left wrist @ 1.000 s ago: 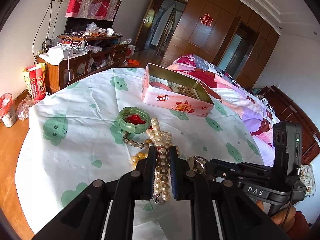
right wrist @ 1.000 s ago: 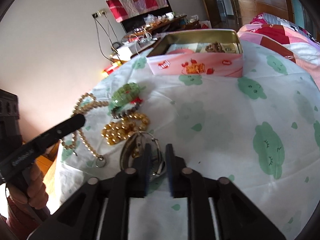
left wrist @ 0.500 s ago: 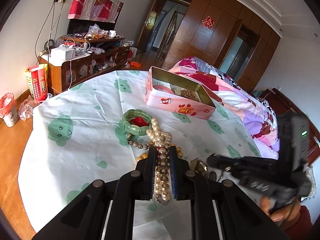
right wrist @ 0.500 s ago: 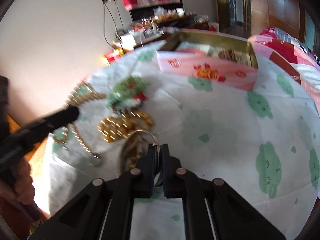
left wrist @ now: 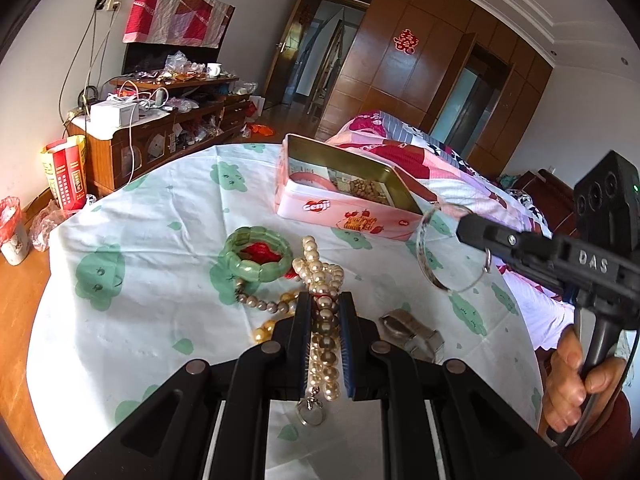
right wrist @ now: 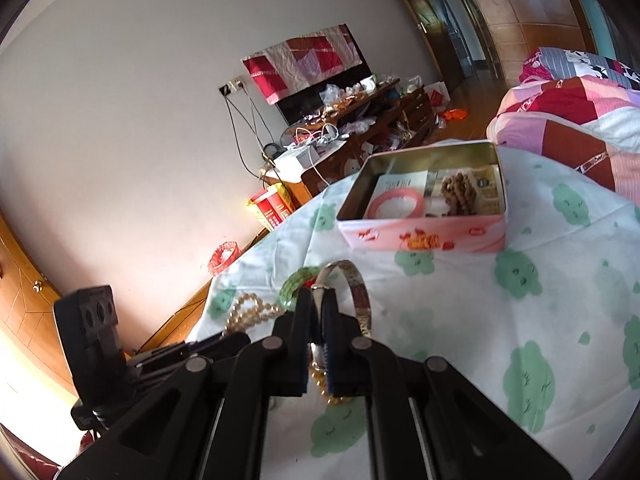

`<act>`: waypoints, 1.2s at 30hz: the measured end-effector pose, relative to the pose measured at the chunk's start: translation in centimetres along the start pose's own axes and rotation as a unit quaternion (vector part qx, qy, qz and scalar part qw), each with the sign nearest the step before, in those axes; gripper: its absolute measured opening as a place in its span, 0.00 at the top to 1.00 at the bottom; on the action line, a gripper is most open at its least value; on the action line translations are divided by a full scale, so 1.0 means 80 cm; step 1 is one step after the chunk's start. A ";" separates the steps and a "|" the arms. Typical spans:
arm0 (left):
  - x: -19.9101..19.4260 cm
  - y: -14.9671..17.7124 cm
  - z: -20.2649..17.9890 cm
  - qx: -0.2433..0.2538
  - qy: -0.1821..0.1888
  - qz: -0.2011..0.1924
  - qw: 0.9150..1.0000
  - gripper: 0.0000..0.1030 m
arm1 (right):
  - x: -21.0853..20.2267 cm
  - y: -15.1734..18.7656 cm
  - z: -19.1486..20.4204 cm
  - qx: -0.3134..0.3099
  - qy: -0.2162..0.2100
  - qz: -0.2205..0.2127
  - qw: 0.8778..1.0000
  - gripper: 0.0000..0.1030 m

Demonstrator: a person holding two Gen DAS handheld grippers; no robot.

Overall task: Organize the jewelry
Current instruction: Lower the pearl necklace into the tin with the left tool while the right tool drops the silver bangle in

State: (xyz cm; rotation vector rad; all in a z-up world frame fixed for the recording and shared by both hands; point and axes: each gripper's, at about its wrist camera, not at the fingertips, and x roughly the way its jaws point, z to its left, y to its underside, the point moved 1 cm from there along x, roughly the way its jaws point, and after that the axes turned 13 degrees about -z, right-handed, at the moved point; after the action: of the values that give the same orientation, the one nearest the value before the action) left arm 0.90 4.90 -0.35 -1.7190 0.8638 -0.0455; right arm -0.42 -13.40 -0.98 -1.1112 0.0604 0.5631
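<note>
A thin, rigid metal bangle (left wrist: 444, 252), a plain hoop with a patterned inner band, hangs in the air above the table, pinched at its rim by the right gripper (left wrist: 466, 226), whose two black fingers are pressed together on it; a person's hand (left wrist: 576, 384) wraps the gripper's handle. From the right wrist view the same bangle (right wrist: 356, 292) stands on edge between the closed pads, in line with the open pink tin (right wrist: 424, 236) beyond. That tin is a shallow rectangle with gold-toned inner walls, holding a smooth pink ring, a cluster of brown beads and paper cards. The left gripper (left wrist: 325, 308) is nearly closed on a pearl necklace (left wrist: 322, 312), its round, glossy cream beads lying bunched between the ribbed pads and trailing onto the cloth. Just beyond lie a chunky green bracelet (left wrist: 256, 254) of translucent segments around something red, a few larger gold beads (left wrist: 264, 330), and a flat metal watch (left wrist: 412, 332). All rest on a round table (left wrist: 120, 320) under a thin white cloth printed with green cloud shapes.
</note>
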 end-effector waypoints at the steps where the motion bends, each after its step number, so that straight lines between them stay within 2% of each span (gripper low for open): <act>1: 0.002 -0.002 -0.002 0.003 0.002 -0.001 1.000 0.88 | 0.002 -0.005 -0.003 0.007 -0.002 -0.003 1.000 0.92; 6: 0.018 -0.014 -0.014 0.014 0.015 -0.005 1.000 0.88 | 0.011 -0.018 -0.019 -0.001 0.029 -0.012 0.999 0.92; 14: 0.073 -0.065 -0.038 0.042 0.033 -0.030 0.998 0.88 | 0.064 -0.068 -0.055 0.029 0.028 -0.027 0.999 0.92; 15: 0.085 -0.074 -0.037 0.043 0.031 -0.033 0.998 0.88 | 0.074 -0.073 -0.063 0.038 0.027 -0.025 0.999 0.92; 19: 0.117 -0.092 -0.029 0.037 0.024 -0.033 0.998 0.88 | 0.125 -0.088 -0.101 0.122 -0.028 -0.005 0.992 0.92; 21: 0.132 -0.098 -0.027 0.037 0.023 -0.028 0.999 0.88 | 0.153 -0.088 -0.119 0.154 -0.033 0.013 0.987 0.92; 25: 0.164 -0.104 -0.028 0.052 0.016 -0.014 0.998 0.88 | 0.186 -0.085 -0.156 0.165 0.012 0.044 0.985 0.91; 28: 0.188 -0.106 -0.029 0.057 0.013 -0.002 0.998 0.88 | 0.178 -0.089 -0.172 0.129 0.082 0.052 0.987 0.86; 31: 0.213 -0.107 -0.031 0.072 0.009 0.009 0.997 0.88 | 0.157 -0.093 -0.178 0.116 0.102 0.033 0.987 0.88; 32: 0.220 -0.107 -0.031 0.075 0.008 0.013 0.997 0.88 | 0.146 -0.094 -0.176 0.106 0.120 0.019 0.987 0.83; 34: 0.234 -0.106 -0.032 0.085 0.001 0.024 0.996 0.88 | 0.123 -0.091 -0.172 0.084 0.148 -0.018 0.985 0.63; 35: 0.240 -0.105 -0.032 0.093 -0.009 0.030 0.995 0.88 | 0.114 -0.089 -0.172 0.080 0.155 -0.038 0.984 0.39; 36: 0.246 -0.105 -0.030 0.101 -0.019 0.037 0.994 0.88 | 0.108 -0.088 -0.170 0.080 0.149 -0.053 0.984 0.35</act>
State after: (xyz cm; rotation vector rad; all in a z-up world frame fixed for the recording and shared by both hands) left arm 18.50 -7.50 -0.07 -1.4938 0.8646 -0.0479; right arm 13.33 -23.85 -4.14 -1.0277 0.2987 0.2879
